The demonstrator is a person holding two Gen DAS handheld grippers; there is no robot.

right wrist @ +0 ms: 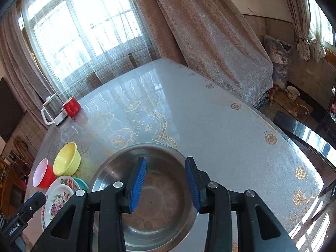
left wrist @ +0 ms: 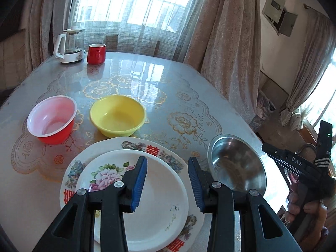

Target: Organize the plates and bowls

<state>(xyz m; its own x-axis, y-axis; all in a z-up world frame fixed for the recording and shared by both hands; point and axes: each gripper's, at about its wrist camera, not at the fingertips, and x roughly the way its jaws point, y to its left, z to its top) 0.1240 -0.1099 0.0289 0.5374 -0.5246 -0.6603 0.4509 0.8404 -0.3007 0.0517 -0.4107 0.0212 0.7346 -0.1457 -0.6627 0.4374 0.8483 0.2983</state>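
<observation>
Closest up: left gripper point(left wrist: 167, 168), released, blue pads apart with nothing between them, hanging above the small floral plate. Same for right gripper point(right wrist: 166, 166): released, pads apart, nothing clamped, hanging over the steel bowl without touching its rim. Right gripper's handle also seen at the right edge of the left wrist view, wrapped by a hand point(left wrist: 300, 199).

Then by size:
- Table point(left wrist: 159, 73), rounded, glossy cover with gold flower print, window and curtains behind its far edge.
- Big plate point(left wrist: 134, 145), white with red characters and flower rim, flat at the near edge of the table.
- Steel bowl point(right wrist: 159, 195), upright and empty, near edge, just right of the big plate.
- Small floral plate point(left wrist: 159, 189), stacked on the big plate, roughly centred.
- Yellow bowl point(left wrist: 117, 115), upright and empty, just beyond the big plate toward the table's middle.
- Red bowl point(left wrist: 52, 119), white inside, upright, left of the yellow bowl, near the left edge, close but apart.
- Teal bowl point(right wrist: 80, 182), mostly hidden, wedged between big plate and steel bowl; touching or not, cannot tell.
- Kettle point(left wrist: 69, 46), white with a clear body, far left corner.
- Red mug point(left wrist: 96, 54), right beside the kettle, same corner.
</observation>
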